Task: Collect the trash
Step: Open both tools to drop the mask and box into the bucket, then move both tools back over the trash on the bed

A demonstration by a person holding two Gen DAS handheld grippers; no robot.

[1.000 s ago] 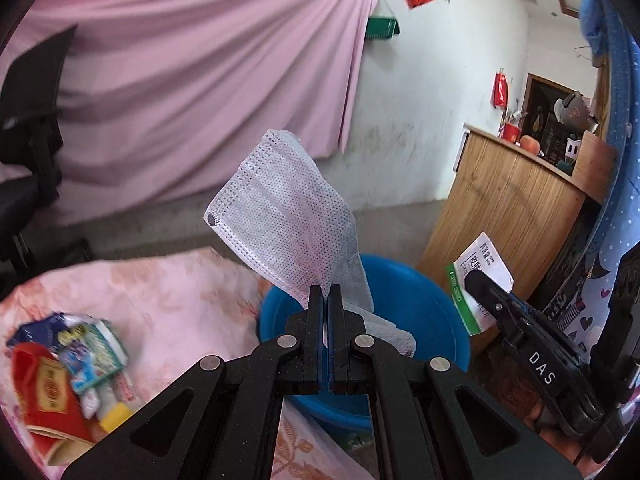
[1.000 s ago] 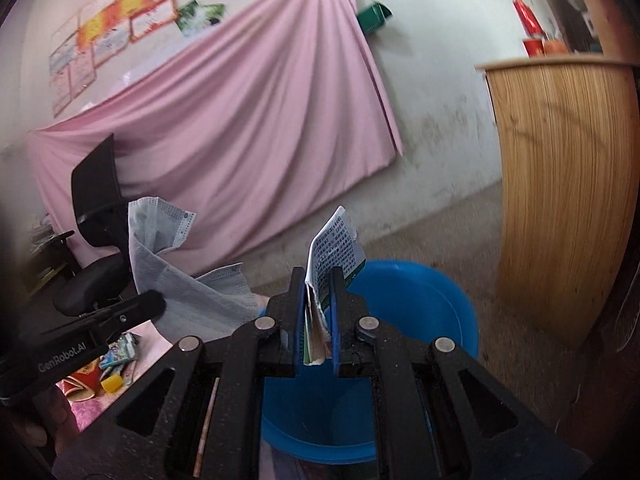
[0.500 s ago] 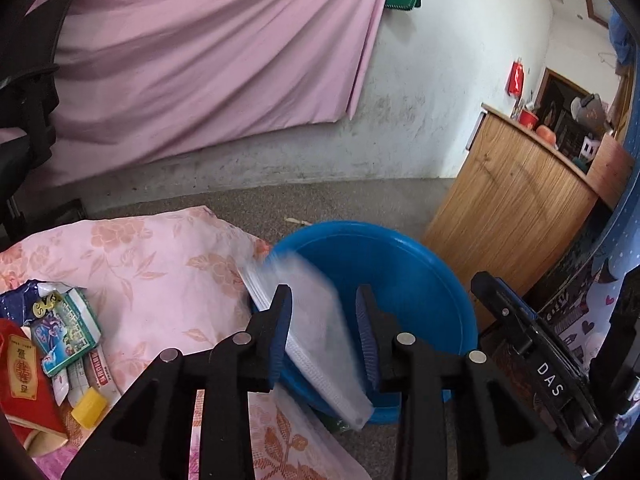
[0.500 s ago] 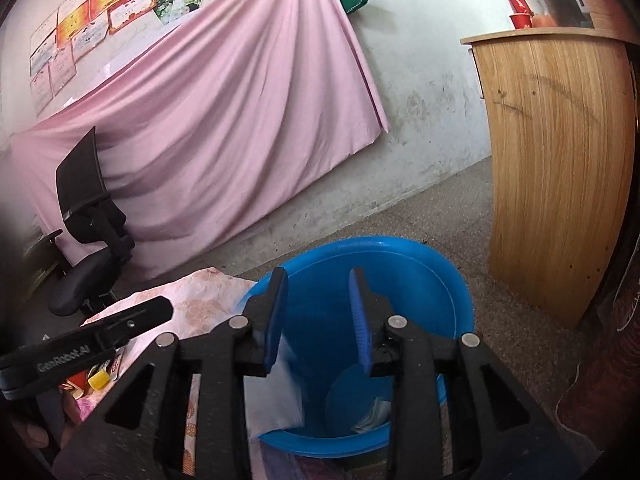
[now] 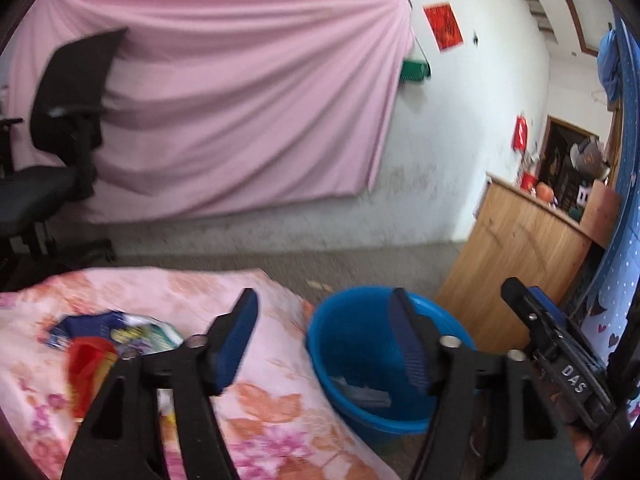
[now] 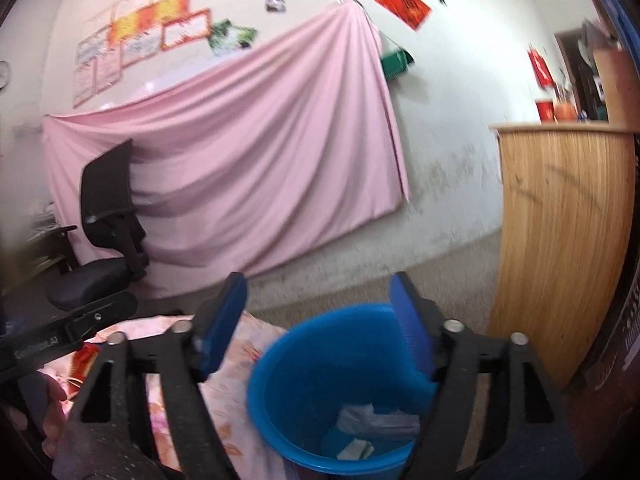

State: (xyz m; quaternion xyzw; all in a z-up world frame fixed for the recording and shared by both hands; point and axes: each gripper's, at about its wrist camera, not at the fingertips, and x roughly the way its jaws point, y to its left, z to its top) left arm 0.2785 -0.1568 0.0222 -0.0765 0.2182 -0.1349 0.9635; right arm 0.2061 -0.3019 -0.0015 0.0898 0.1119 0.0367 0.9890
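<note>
Left gripper (image 5: 324,340) spread wide, empty; wrappers (image 5: 116,336) at 9 o'clock. Right gripper (image 6: 320,320) spread wide, empty; bucket (image 6: 304,376) below, trash (image 6: 372,424) inside.

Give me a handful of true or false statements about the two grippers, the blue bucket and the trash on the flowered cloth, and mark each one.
1. The left gripper has its jaws spread with nothing between them. True.
2. The right gripper is clamped on a printed paper slip. False: its jaws are open and empty.
3. The blue bucket has nothing inside. False: crumpled trash lies at its bottom.
4. Wrappers lie on the flowered cloth. True.
5. The bucket stands on top of the wooden counter. False: it sits low beside the cloth, with the counter beyond it.
</note>
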